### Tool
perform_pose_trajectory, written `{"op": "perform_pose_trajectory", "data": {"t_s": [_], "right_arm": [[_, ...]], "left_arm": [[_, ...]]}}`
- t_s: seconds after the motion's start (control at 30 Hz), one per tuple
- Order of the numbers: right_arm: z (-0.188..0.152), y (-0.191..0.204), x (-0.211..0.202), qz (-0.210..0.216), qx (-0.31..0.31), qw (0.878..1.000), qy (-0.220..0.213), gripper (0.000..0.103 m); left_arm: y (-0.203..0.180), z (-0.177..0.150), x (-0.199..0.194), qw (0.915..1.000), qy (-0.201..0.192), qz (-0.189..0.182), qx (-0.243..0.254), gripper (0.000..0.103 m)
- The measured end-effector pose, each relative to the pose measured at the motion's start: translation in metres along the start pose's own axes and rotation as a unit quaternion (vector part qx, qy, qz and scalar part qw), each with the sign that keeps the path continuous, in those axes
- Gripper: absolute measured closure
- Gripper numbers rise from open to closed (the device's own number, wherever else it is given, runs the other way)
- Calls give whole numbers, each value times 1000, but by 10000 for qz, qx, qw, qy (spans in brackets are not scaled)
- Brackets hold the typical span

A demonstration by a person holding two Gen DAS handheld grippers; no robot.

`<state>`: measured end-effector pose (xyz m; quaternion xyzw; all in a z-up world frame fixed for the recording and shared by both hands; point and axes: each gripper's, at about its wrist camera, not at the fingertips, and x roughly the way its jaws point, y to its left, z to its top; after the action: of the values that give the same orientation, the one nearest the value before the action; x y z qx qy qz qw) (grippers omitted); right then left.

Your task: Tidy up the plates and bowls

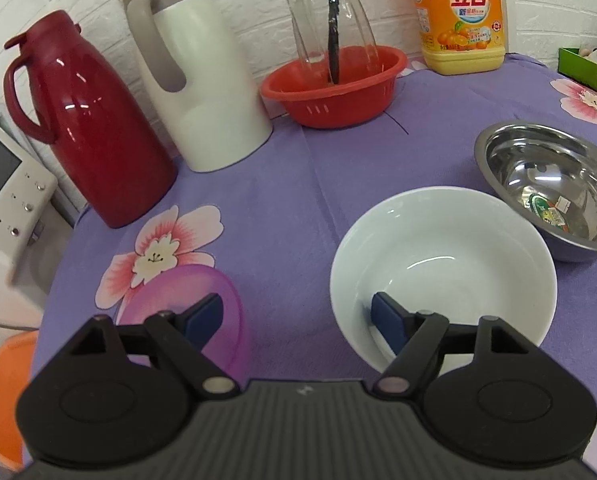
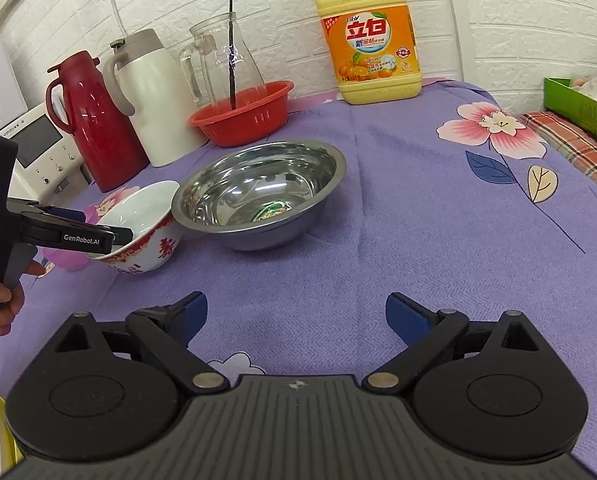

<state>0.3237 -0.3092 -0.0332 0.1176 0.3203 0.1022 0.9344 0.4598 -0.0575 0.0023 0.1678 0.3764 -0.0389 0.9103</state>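
Porcelain bowl [image 1: 444, 276], white inside, lower right of the left wrist view, on the purple-clothed counter [image 1: 298, 200] just beside the steel bowl [image 1: 554, 184]. Left gripper [image 1: 298, 316]: spread wide, holding nothing, one pad inside the near rim, the other outside over a pink plate [image 1: 226, 304]. Right gripper [image 2: 296, 316]: wide apart, empty, above bare cloth. Advice: centre the rim between the pads before closing. Plate largely hidden; bowl's tilt uncertain.

The yellow detergent jug [image 2: 368, 44] reads "Liby 立白"; the left gripper [image 2: 110, 232] reads "GenRobot.AI" and "DAS".
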Motion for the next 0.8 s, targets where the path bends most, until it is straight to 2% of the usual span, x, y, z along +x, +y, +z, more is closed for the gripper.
{"op": "perform_pose_trajectory", "data": {"t_s": [0.1,0.27,0.33,0.43,0.57,0.63,0.8], "right_arm": [[-1,0,1,11,-1,10000,14,0],[0,-1,0,8,-5,10000,8,0],[2,0,-3,12,-26,10000,-3,0],[9,3,-11,24,-144,9998,-116,0],[26,10,-15,-205,-553,9979,-269,0],[36,12,-11,-240,-635,9972,-324,0],[58,10,13,-350,-539,9972,-392,0]], "left_arm": [[1,-2,-1,9999,24,113,23,27],[5,-3,-4,9999,73,69,-121,27],[6,0,-11,9998,-39,-35,-205,27],[12,14,-26,9939,-323,-808,-682,27],[8,45,-25,9738,-468,-1840,-1255,27],[-2,61,-14,9656,-428,-2187,-1342,27],[-35,93,28,9575,-77,-2630,-1185,27]]}}
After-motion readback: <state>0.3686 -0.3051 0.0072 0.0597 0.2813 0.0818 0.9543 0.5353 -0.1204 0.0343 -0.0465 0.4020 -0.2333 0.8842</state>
